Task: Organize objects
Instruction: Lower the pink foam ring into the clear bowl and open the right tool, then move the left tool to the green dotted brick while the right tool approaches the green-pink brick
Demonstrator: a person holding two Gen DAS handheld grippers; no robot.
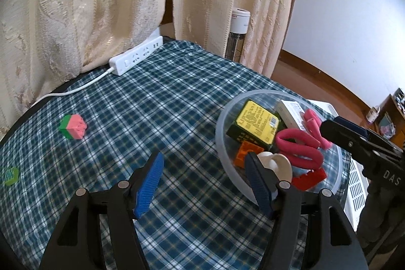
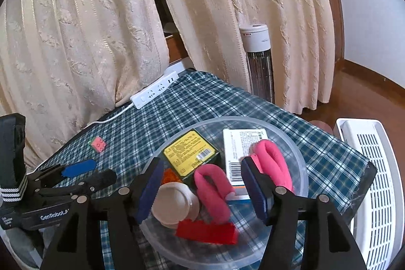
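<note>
A: Where's the pink-green block [image 1: 73,127]?
B: Left-middle of the left wrist frame, on the tabletop [image 1: 164,98], up-left of the left gripper [image 1: 202,184], fingers apart, empty.
A: The right gripper [image 2: 202,184]?
B: Apart too, over the bowl [image 2: 301,168]; left is nearer.

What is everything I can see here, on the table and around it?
Bowl: 1, clear plastic, on the checked cloth, right side.
Yellow-green box: 1, in the bowl.
White box: 1, in the bowl.
Pink loops: 2, soft, in the bowl.
White round lid: 1, in the bowl.
Red brick: 1, in the bowl.
Orange brick: 1, in the bowl.
Pink-green brick: 1, on the cloth, left.
Green piece: 1, cloth's left edge.
Power strip: 1, white, by the curtains.
Tower heater: 1, behind the table.
White vented unit: 1, right of the table.
Left claw: open, empty.
Right claw: open, over the bowl.
</note>
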